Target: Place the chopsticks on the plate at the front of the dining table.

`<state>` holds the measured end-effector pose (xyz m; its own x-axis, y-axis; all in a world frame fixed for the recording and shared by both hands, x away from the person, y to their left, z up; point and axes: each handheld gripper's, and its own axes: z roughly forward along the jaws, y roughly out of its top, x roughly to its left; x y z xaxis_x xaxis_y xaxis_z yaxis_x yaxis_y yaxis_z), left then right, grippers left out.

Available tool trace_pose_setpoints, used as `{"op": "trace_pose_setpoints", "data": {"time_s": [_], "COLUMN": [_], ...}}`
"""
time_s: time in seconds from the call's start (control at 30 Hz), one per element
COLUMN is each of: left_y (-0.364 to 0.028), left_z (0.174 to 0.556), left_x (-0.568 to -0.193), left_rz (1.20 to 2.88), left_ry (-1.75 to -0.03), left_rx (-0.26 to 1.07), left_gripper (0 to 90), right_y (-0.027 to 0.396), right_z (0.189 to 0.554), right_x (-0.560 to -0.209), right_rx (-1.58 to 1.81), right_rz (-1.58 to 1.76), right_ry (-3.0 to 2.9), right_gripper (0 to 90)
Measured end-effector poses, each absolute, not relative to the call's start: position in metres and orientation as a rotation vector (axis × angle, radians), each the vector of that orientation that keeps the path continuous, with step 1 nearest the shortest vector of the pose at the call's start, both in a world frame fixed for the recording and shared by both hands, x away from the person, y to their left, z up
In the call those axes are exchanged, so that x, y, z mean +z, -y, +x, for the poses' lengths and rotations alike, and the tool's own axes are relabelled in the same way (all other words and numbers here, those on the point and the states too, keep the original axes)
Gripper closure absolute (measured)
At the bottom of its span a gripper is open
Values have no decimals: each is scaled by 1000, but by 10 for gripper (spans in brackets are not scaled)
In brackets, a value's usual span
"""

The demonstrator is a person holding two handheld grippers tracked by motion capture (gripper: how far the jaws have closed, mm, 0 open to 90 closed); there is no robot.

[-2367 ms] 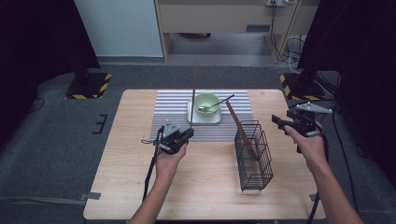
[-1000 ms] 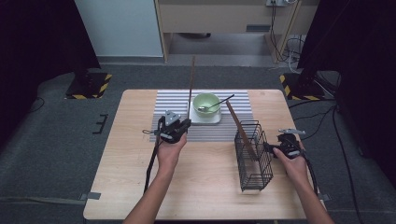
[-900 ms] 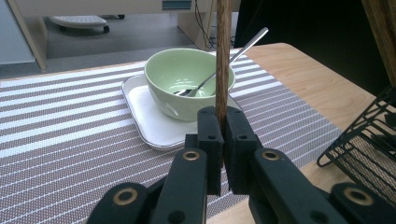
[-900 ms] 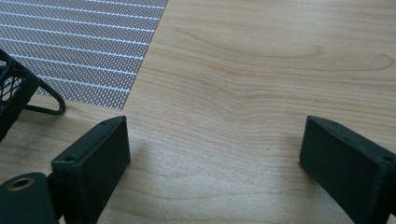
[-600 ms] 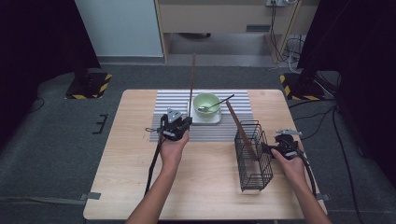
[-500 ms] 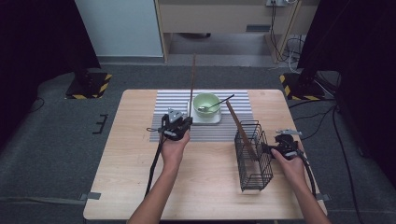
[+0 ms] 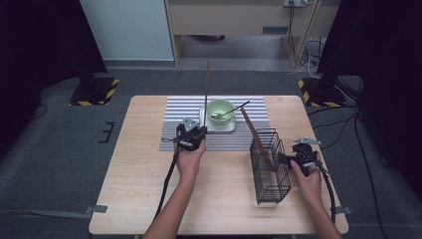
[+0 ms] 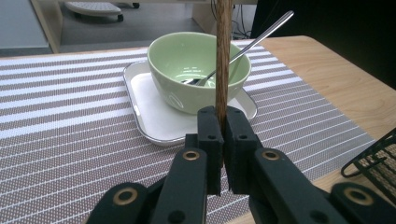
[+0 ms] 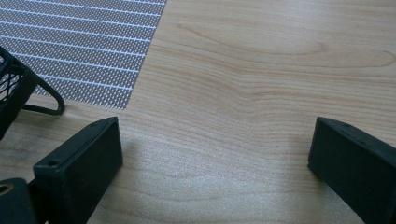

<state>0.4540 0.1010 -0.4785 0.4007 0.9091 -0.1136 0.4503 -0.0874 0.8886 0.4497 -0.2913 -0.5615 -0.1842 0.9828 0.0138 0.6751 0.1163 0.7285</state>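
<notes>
My left gripper is shut on a long wooden stick, which stands upright just in front of a green bowl. A metal spoon rests in the bowl, which sits on a white square plate. My right gripper is low over the bare wood just right of a black wire basket. Its jaws have just been opening and stand wide with nothing between them. A second wooden stick leans in the basket.
A striped placemat covers the far middle of the wooden table. The basket's corner is at the right of the left gripper view. A cable trails from each gripper toward the near edge.
My right hand came down from the table's right side to beside the basket, then stayed. My left gripper moved a little forward toward the bowl with the stick.
</notes>
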Motion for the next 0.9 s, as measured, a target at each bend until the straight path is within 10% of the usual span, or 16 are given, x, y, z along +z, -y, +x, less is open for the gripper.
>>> {"op": "trace_pose_setpoints", "data": {"time_s": [0.9], "left_y": [-102], "left_z": [462], "left_x": [-512], "left_rz": [1720], "left_ry": [-1349], "left_rx": [625], "left_gripper": [861], "right_y": [291], "right_z": [449], "right_x": [-562], "right_rx": [842], "right_rz": [1604], "right_ry": [-1918], "right_gripper": [31]}}
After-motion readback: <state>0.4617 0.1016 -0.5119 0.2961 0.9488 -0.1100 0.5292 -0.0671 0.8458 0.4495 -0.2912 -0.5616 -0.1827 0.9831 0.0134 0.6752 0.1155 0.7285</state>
